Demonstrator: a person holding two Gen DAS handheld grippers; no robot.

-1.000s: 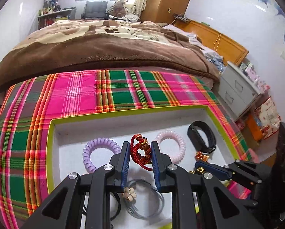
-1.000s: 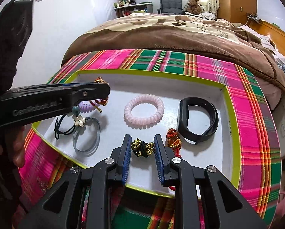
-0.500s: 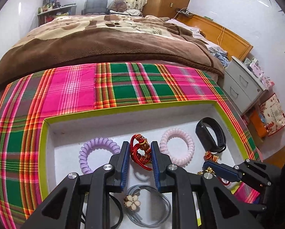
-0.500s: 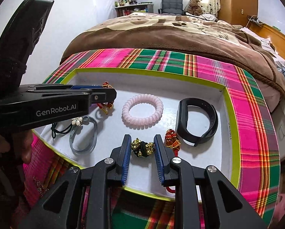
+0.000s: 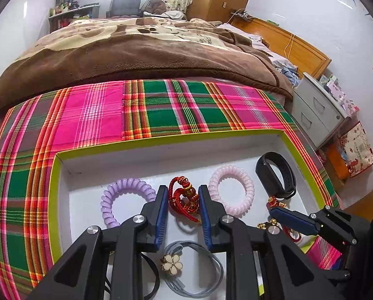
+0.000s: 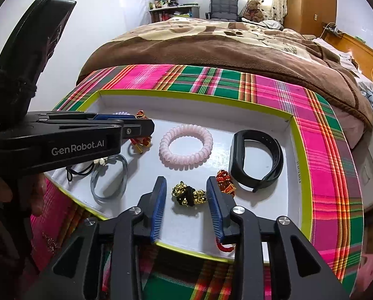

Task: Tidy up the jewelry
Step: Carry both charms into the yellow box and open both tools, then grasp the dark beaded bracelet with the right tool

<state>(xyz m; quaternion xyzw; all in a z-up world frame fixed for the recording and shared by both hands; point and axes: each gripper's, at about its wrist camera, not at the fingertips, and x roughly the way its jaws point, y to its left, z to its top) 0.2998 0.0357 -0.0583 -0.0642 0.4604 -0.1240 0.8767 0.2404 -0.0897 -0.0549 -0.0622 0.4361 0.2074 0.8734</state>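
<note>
Left gripper point(image 5: 182, 201): jaws opening, red cord point(image 5: 184, 197) between the fingers, contact with the pads not discernible; purple coil point(image 5: 126, 200) just left of the fingers, pink coil point(image 5: 232, 191) just right; right gripper point(image 6: 186, 195): jaws opening, fingers apart, gold-and-black charm point(image 6: 188, 195) lying free between them on the tray point(image 6: 261, 210); black band point(image 6: 257, 160) beyond the right finger.

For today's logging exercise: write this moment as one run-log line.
left gripper: opening, red cord bracelet between | right gripper: opening, black-gold piece released | tray
</note>
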